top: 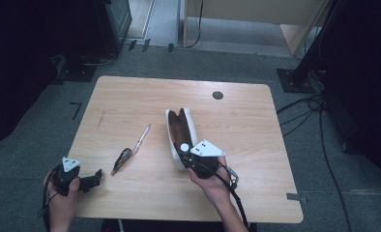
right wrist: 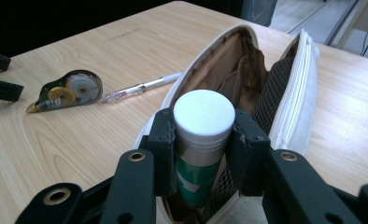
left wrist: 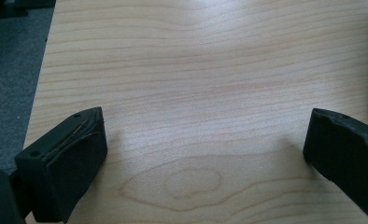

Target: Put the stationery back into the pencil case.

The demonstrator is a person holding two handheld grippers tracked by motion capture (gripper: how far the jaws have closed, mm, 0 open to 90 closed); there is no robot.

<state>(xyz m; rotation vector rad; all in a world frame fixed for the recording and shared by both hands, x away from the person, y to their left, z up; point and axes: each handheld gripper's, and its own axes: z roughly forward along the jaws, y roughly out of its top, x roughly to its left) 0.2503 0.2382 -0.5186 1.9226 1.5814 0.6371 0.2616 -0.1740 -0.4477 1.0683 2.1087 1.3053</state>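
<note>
**Right gripper clamps a glue stick at the pouch mouth**

Right gripper (right wrist: 203,140) of mine grips a white-capped glue stick (right wrist: 201,135), jaws tight on its sides, just above the open pencil pouch (right wrist: 294,93). If I let go off-centre, I judge it could catch the zip rim and tip out. Its green label shows no readable writing. Beyond the pouch lie a correction tape (right wrist: 67,91) and pen (right wrist: 142,87); my left gripper (top: 89,181) waits wide open, empty.

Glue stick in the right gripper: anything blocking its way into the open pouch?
Nothing visible. The right gripper holds the glue stick upright at the open mouth of the pouch; correction tape and pen lie aside.
</note>
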